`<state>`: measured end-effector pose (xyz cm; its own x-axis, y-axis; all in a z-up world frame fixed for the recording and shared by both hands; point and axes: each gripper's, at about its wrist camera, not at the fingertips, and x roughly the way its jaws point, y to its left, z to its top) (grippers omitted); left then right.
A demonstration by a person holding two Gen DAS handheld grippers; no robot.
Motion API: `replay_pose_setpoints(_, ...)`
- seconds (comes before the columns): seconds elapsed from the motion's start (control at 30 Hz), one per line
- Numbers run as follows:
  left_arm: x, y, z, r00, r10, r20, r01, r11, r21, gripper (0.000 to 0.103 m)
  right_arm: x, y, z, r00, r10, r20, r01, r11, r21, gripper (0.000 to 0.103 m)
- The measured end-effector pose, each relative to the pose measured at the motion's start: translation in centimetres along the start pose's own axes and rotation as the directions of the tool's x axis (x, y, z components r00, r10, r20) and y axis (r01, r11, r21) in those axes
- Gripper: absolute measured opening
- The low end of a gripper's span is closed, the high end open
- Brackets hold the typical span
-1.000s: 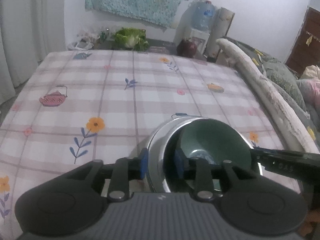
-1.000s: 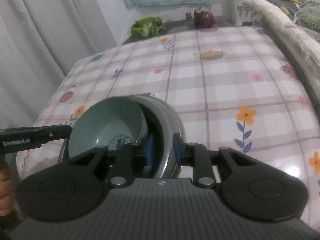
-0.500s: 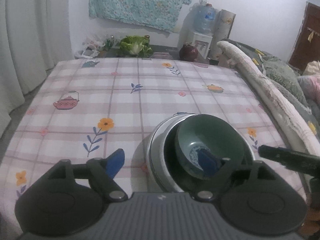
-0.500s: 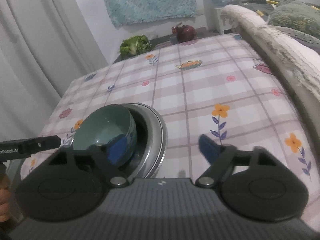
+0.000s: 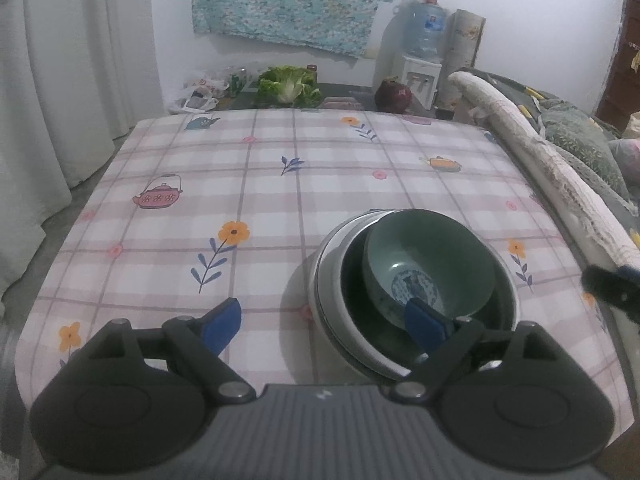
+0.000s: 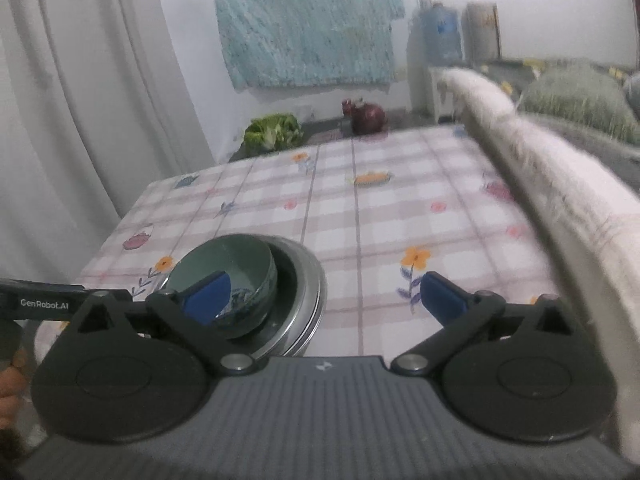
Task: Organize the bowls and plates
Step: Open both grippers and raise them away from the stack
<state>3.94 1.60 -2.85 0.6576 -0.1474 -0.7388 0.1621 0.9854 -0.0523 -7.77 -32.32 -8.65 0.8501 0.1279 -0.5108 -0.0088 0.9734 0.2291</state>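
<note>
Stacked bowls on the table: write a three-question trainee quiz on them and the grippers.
1. True or false: the green bowl sits inside the steel bowl.
2. Is the left gripper or the right gripper gripping a bowl? A) left B) right C) neither
3. What lies on the tablecloth beyond the stack?

Key: 1 true. 2 C; both have just been opening and press on nothing. 3 Nothing; the cabbage is past the table's far edge.

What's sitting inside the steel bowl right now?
A green ceramic bowl sits inside the steel bowl, leaning toward its far right side, blue motif on its bottom. Whether anything lies beneath the green bowl is hidden. More rims show under the steel bowl.
</note>
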Motion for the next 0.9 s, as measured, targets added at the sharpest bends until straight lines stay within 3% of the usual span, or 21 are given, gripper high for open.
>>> replay_pose_setpoints(0.37, -0.8, -0.9, -0.4, 0.999, 0.030, 0.020, -0.031, 0.999, 0.041, 0.091, -3.4, 1.3, 0.8, 0.978, -0.137, 0.155, 0.149, 0.986, -0.071, 0.102)
replay_pose_setpoints(0.5, -2.2, -1.3, -0.8, 0.998, 0.011, 0.063, -0.014, 0.999, 0.049, 0.103, -4.9, 1.7, 0.8, 0.973, -0.138, 0.183, 0.151, 0.986, -0.063, 0.102)
replay_pose_setpoints(0.6, -3.3, -1.3, -1.5, 0.996, -0.012, 0.087, 0.008, 0.999, 0.051, 0.103, -5.0, 2.5, 0.7, 0.984, -0.134, 0.116, 0.144, 0.986, -0.088, 0.102)
replay_pose_setpoints(0.7, -3.3, -1.6, -2.3, 0.997, 0.022, 0.070, -0.026, 0.998, 0.050, 0.103, -3.6, 3.2, -0.1, 0.983, -0.184, -0.019, 0.182, 0.979, -0.096, 0.102)
replay_pose_setpoints(0.9, -2.2, -1.0, -4.3, 0.998, 0.043, -0.054, -0.043, 0.999, 0.003, 0.103, -1.6, 4.6, -3.2, 0.971, -0.127, -0.200, 0.117, 0.991, -0.061, 0.102)
